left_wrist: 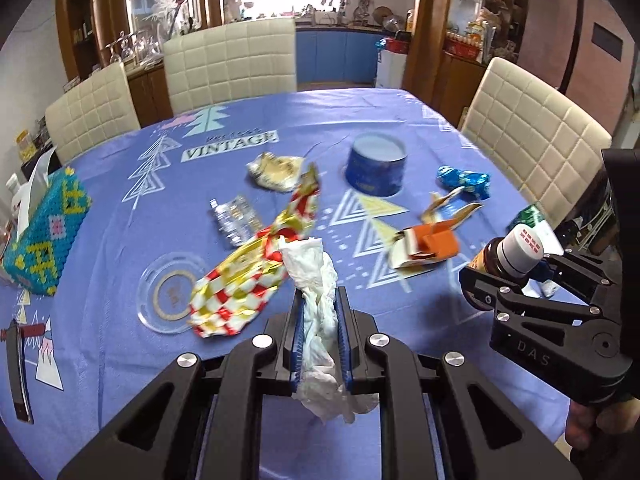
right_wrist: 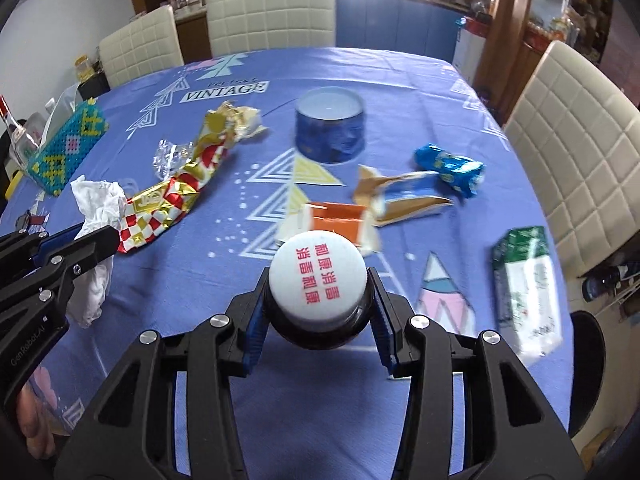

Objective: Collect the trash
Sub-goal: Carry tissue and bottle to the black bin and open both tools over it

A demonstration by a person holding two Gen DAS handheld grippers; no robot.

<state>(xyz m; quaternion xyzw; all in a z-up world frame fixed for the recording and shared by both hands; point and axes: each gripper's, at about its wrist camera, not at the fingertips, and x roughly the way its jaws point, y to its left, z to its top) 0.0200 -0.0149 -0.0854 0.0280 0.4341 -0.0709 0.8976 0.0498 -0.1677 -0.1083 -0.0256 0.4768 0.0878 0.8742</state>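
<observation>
My left gripper point(left_wrist: 319, 300) is shut on a crumpled white tissue point(left_wrist: 316, 280) and holds it above the blue tablecloth; it also shows in the right wrist view point(right_wrist: 96, 204). My right gripper point(right_wrist: 318, 292) is shut on a brown bottle with a white cap point(right_wrist: 318, 276), seen from the left wrist view too point(left_wrist: 516, 250). Loose trash lies on the table: a red-gold checked wrapper point(left_wrist: 248, 276), an orange carton point(left_wrist: 428, 246), a blue wrapper point(left_wrist: 464, 180), a clear foil wrapper point(left_wrist: 236, 216), a yellowish wrapper point(left_wrist: 274, 170) and torn card point(right_wrist: 400, 196).
A blue round tin point(left_wrist: 376, 166) stands mid-table. A beaded tissue box point(left_wrist: 44, 232) sits at the left edge, a glass ashtray point(left_wrist: 170, 292) near it. A green-white tissue pack point(right_wrist: 528, 292) lies at the right edge. Cream chairs point(left_wrist: 230, 64) surround the table.
</observation>
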